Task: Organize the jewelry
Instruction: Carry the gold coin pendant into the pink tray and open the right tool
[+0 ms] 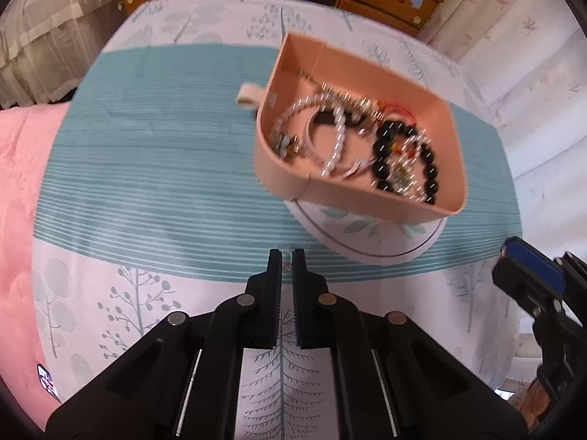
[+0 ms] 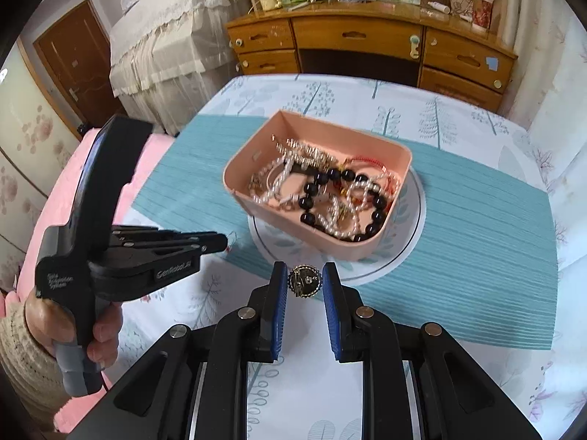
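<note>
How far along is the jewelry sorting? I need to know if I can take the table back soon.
Mostly gathered: pearl strands and a black bead bracelet already lie in the pink box on the white plate. In hand: a round brooch sits between the right gripper fingers, short of the box. The left gripper is nearly shut on something tiny; I cannot tell what. Left: dropping those in.
</note>
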{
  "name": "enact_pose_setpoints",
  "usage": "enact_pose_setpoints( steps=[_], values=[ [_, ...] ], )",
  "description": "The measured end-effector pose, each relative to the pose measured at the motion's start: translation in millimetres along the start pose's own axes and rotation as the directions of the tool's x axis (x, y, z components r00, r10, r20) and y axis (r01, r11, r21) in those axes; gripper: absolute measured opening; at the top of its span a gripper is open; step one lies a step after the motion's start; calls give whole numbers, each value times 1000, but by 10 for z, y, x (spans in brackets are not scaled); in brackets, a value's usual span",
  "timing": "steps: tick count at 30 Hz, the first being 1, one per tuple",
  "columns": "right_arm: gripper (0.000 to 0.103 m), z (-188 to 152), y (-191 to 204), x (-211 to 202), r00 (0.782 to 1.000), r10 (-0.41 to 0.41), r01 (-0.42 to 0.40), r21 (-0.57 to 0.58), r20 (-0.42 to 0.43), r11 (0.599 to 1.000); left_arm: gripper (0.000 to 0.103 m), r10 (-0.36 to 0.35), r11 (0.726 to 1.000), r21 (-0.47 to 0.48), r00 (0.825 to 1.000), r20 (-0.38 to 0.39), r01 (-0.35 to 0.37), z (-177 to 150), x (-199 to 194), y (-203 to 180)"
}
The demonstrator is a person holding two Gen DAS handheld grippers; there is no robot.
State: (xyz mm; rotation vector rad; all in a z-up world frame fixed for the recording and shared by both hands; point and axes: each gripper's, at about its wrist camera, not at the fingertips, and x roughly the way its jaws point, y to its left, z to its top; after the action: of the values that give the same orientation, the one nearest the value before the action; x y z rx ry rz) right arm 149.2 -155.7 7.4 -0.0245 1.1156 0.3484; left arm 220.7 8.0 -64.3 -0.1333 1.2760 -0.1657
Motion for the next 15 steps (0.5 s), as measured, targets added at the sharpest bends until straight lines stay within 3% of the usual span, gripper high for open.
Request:
enact_pose_setpoints(
  steps=[11, 15],
  values=[
    [19, 292, -107, -69, 989, -81, 77, 44, 121, 996, 3, -38, 999, 9, 994, 106, 38, 269, -498, -134],
    [19, 398, -186, 50, 989, -71, 60, 86, 130, 994, 3, -33, 999, -2, 990, 141, 34, 412, -567, -195]
  ],
)
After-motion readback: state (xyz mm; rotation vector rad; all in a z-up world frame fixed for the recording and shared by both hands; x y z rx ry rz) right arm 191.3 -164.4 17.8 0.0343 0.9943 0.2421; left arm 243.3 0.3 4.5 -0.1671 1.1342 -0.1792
